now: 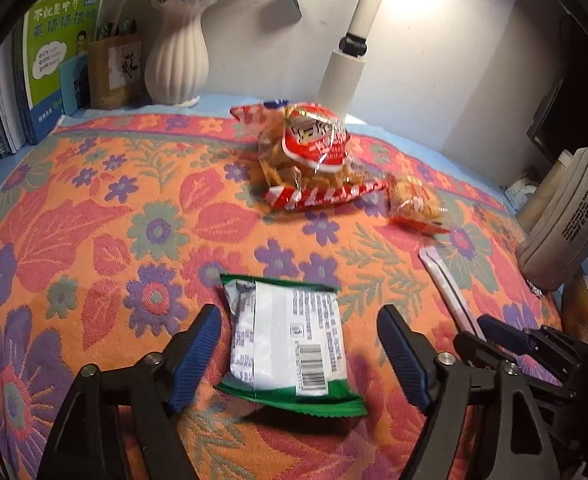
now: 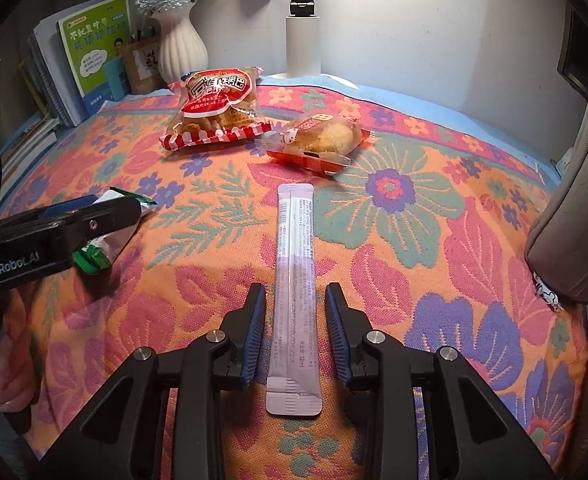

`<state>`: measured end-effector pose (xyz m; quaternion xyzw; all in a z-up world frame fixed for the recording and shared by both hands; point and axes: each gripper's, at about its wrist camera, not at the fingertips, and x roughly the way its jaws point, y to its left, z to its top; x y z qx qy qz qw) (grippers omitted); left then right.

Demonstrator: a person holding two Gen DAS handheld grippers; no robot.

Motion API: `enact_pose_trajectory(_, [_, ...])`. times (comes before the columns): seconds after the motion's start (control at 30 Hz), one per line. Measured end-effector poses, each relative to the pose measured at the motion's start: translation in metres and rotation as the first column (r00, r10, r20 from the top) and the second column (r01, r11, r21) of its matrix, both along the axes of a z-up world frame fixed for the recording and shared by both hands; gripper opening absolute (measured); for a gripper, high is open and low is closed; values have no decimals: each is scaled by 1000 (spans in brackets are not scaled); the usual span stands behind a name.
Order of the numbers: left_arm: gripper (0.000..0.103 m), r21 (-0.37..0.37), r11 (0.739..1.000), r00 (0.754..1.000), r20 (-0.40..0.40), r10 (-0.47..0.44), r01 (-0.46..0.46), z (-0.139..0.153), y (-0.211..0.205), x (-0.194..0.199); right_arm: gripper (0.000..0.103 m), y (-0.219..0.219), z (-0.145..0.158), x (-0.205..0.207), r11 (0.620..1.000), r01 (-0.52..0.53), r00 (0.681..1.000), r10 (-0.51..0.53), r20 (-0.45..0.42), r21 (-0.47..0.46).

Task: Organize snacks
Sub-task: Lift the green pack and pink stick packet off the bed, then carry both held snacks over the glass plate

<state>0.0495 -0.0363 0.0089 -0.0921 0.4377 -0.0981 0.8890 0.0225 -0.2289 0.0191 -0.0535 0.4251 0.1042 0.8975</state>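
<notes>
A green and white snack packet [image 1: 290,344] lies face down on the floral cloth [image 1: 94,220]. My left gripper [image 1: 299,312] stands open around it, with a gap between each blue pad and the packet. A long pale purple stick sachet [image 2: 294,248] lies lengthwise between the fingers of my right gripper [image 2: 295,287], whose jaws stand narrowly open with a sliver of cloth showing on each side. Further back sit a red bag of crisps [image 2: 218,104] and a small wrapped pastry [image 2: 318,140]. The right wrist view shows the left gripper [image 2: 94,216] over the green packet [image 2: 102,248].
A white ribbed vase [image 2: 182,48] with flowers, upright books [image 2: 94,48] and a white lamp post [image 2: 302,44] line the back wall. A grey zip pouch [image 2: 574,200] stands at the right edge. A hand [image 2: 10,360] holds the left gripper's handle.
</notes>
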Motion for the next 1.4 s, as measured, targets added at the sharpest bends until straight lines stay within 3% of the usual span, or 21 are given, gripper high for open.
enact_pose_trajectory(0.07, [79, 57, 998, 1000, 7, 15, -16, 0, -3, -5, 31, 0, 0, 0, 1000, -1, 1000, 1, -1, 1])
enact_pose_trajectory(0.1, [74, 95, 995, 1000, 20, 20, -21, 1, -6, -8, 31, 1, 0, 0, 1000, -2, 1000, 2, -1, -3])
enact_pose_trajectory(0.13, [67, 126, 992, 999, 27, 20, -24, 1, -9, -9, 30, 2, 0, -1, 1000, 0, 1000, 0, 1, -12])
enact_pose_trajectory(0.17, [51, 153, 988, 1000, 22, 14, -17, -1, -13, -8, 29, 3, 0, -1, 1000, -3, 1000, 3, 4, -23])
enact_pose_trajectory(0.23, [49, 201, 980, 999, 38, 9, -16, 0, -20, -9, 22, 7, 1, -4, 999, -16, 1000, 16, 8, -38])
enact_pose_trajectory(0.33, [49, 247, 969, 998, 66, -16, -1, 4, -29, -16, 20, 4, 2, -12, 999, -27, 1000, 27, -10, -19])
enact_pose_trajectory(0.47, [49, 228, 973, 993, 103, -51, 27, 16, -35, -34, 20, -17, 7, -30, 983, -40, 996, 53, -70, 178])
enact_pose_trajectory(0.57, [49, 190, 981, 993, 105, -62, 41, 26, -38, -41, 20, -34, 13, -46, 930, -62, 991, 101, -90, 361])
enact_pose_trajectory(0.67, [49, 166, 985, 991, 111, -71, 52, 36, -43, -47, 20, -44, 23, -62, 907, -63, 992, 103, -75, 416])
enact_pose_trajectory(0.87, [49, 155, 985, 984, 150, -94, 70, 55, -59, -65, 18, -52, 38, -86, 951, -45, 998, 59, -35, 307])
enact_pose_trajectory(0.97, [49, 163, 984, 983, 153, -102, 77, 57, -62, -71, 21, -54, 27, -82, 945, -53, 992, 86, -90, 322])
enact_pose_trajectory(1.03, [49, 166, 983, 983, 152, -102, 76, 57, -62, -75, 37, -54, 21, -76, 932, -48, 986, 102, -131, 360])
enact_pose_trajectory(1.07, [49, 166, 983, 984, 150, -99, 73, 57, -61, -76, 52, -51, 18, -74, 935, -45, 985, 101, -143, 353])
enact_pose_trajectory(1.1, [49, 166, 984, 984, 150, -95, 70, 57, -59, -77, 59, -46, 16, -71, 944, -48, 984, 101, -145, 326])
enact_pose_trajectory(1.17, [49, 163, 985, 984, 154, -85, 60, 56, -53, -80, 56, -32, 11, -67, 968, -61, 983, 100, -153, 244])
enact_pose_trajectory(1.3, [49, 139, 990, 987, 153, -42, 21, 56, -31, -79, 34, 5, 4, -65, 997, -76, 992, 74, -104, -14])
enact_pose_trajectory(1.4, [49, 119, 993, 988, 155, -19, 1, 52, -17, -81, 20, 19, 5, -68, 994, -91, 993, 85, -88, -67])
